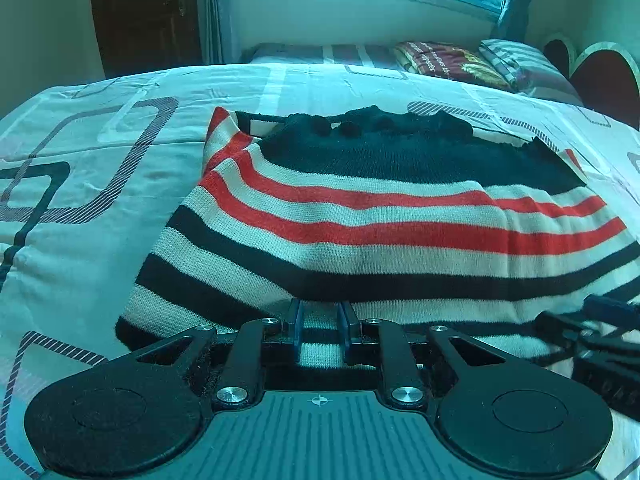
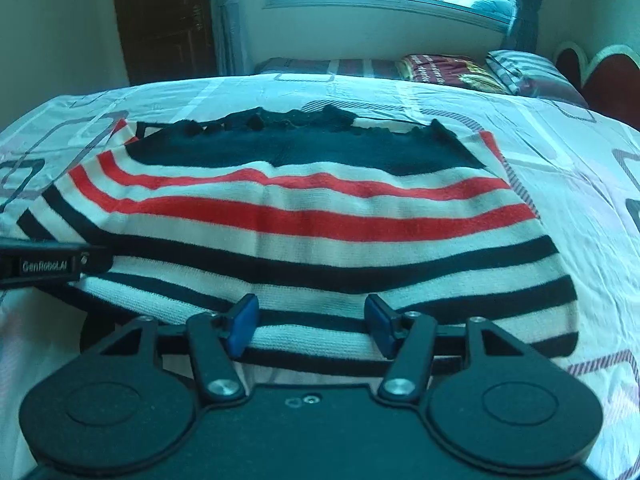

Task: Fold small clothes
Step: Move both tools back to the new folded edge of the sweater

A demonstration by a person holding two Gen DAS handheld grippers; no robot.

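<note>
A knitted sweater (image 1: 360, 220) with black, white and red stripes and a black top part lies flat on the bed; it fills the middle of the right wrist view (image 2: 300, 216) too. My left gripper (image 1: 320, 312) sits at the sweater's near hem, its blue pads close together with striped fabric pinched between them. My right gripper (image 2: 312, 312) stands at the same hem further right, its blue pads wide apart over the fabric and not pressing it. Each gripper shows at the edge of the other's view: right gripper (image 1: 600, 328), left gripper (image 2: 44, 266).
The bed sheet (image 1: 100, 200) is white with grey and black rounded-square patterns and spreads to both sides of the sweater. A second bed with a dark red blanket (image 1: 444, 60) stands behind, a headboard (image 1: 604, 80) at the right, a dark door (image 1: 144, 12) at the back left.
</note>
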